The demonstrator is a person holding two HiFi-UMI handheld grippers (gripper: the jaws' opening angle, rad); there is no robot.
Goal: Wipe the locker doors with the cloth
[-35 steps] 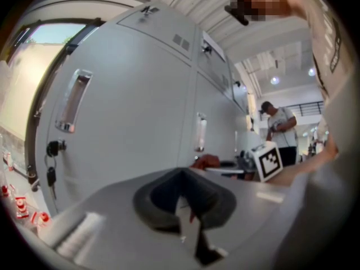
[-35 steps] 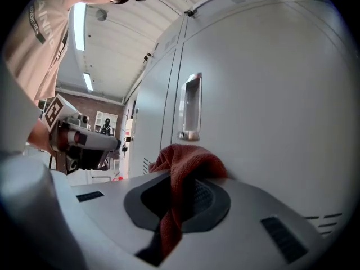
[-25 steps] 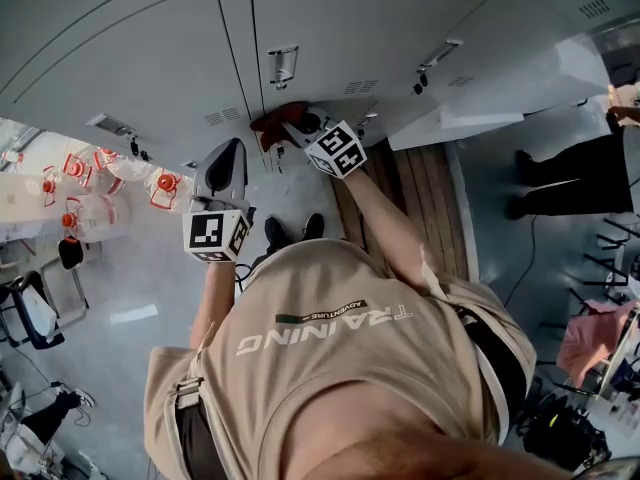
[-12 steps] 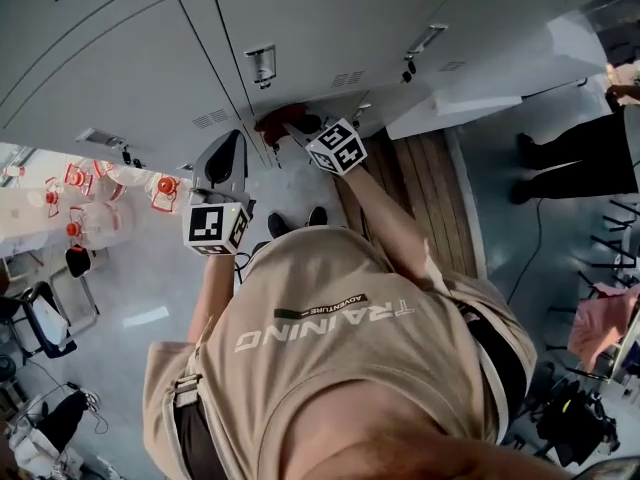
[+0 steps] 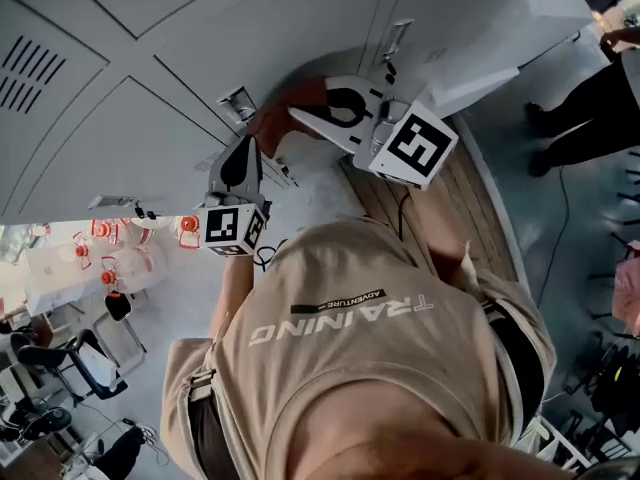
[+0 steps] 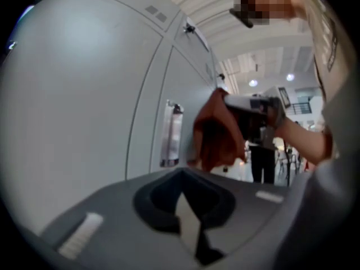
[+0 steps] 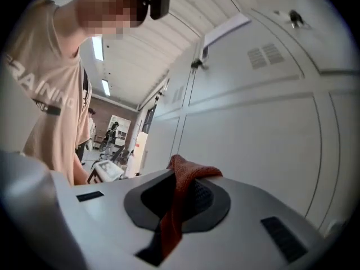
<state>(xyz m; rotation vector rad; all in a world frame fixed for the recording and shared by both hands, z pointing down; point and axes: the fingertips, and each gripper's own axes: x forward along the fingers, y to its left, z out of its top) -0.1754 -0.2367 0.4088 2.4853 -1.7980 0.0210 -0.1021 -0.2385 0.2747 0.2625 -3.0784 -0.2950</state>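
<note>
Cloth (image 7: 179, 198) and right tongs (image 5: 300, 120) have climbed. A second ago they were low down, near the foot of the locker door (image 5: 150, 138). Now they sit higher and closer to the head camera, about level with the handle (image 5: 238, 102) and up to the right of the left tongs (image 5: 243, 148), which have hardly shifted. I judge that the wipe is moving on from the lower part of the door to its middle, with the upper panels not yet reached.

The right tongs are clamped on the red cloth. It is pinched between the jaws, with a fold bunching over the tips and a strip running back toward the gripper's camera. Just past the tips stands the grey door; whether the cloth presses on it or hangs just short, I cannot tell.

The left tongs are closed, the jaws meeting along a thin seam with nothing between them. They point up along the same door without touching it, and the cloth hangs ahead of them, beside the handle.
</note>
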